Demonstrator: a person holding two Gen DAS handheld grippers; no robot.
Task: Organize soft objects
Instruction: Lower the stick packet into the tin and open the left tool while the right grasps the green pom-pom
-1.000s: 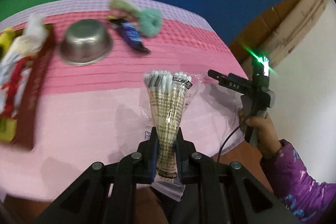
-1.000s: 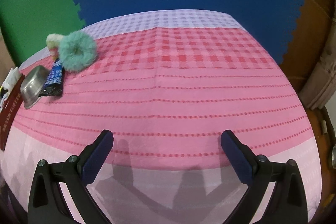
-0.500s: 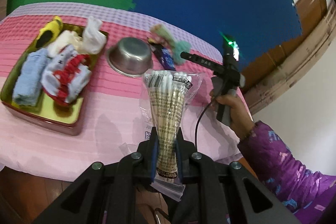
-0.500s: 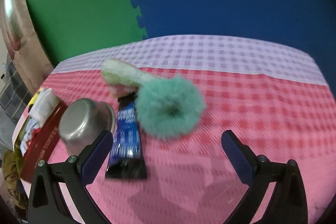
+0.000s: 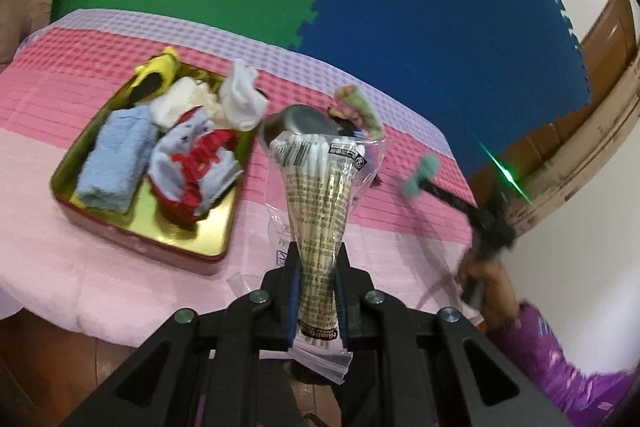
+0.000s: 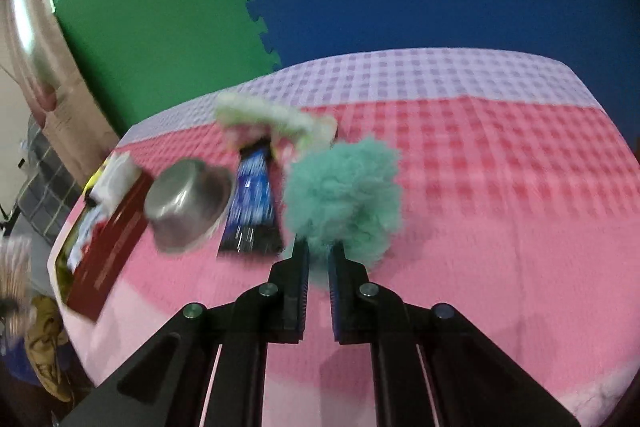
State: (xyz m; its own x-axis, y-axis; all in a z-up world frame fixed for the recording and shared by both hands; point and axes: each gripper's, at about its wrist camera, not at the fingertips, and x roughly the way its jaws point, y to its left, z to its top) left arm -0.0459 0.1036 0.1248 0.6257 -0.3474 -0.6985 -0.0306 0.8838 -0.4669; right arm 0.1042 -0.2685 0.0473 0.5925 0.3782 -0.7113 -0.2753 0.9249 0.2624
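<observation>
Left gripper point(image 5: 317, 291) is clamped on a clear bag of cotton swabs point(image 5: 318, 195), pads squeezing the narrow lower end, swab heads fanned out above the fingers, bag off the table. Right gripper point(image 6: 318, 269) has just closed; the teal scrunchie point(image 6: 344, 203) sits at its fingertips, fuzz pinched between the pads, most of it bulging past the tips. In the left view the scrunchie shows blurred at the end of the right gripper, held by a hand point(image 5: 486, 277) with a purple sleeve point(image 5: 560, 367). Just left of the scrunchie lies a blue wrapper point(image 6: 252, 211), then an upturned steel bowl point(image 6: 188, 205), a pale fuzzy item point(image 6: 272, 121) behind them. Farther left, a red tin point(image 5: 140, 227) holds folded cloths point(image 5: 112, 163) on the pink tablecloth point(image 6: 500, 207).
</observation>
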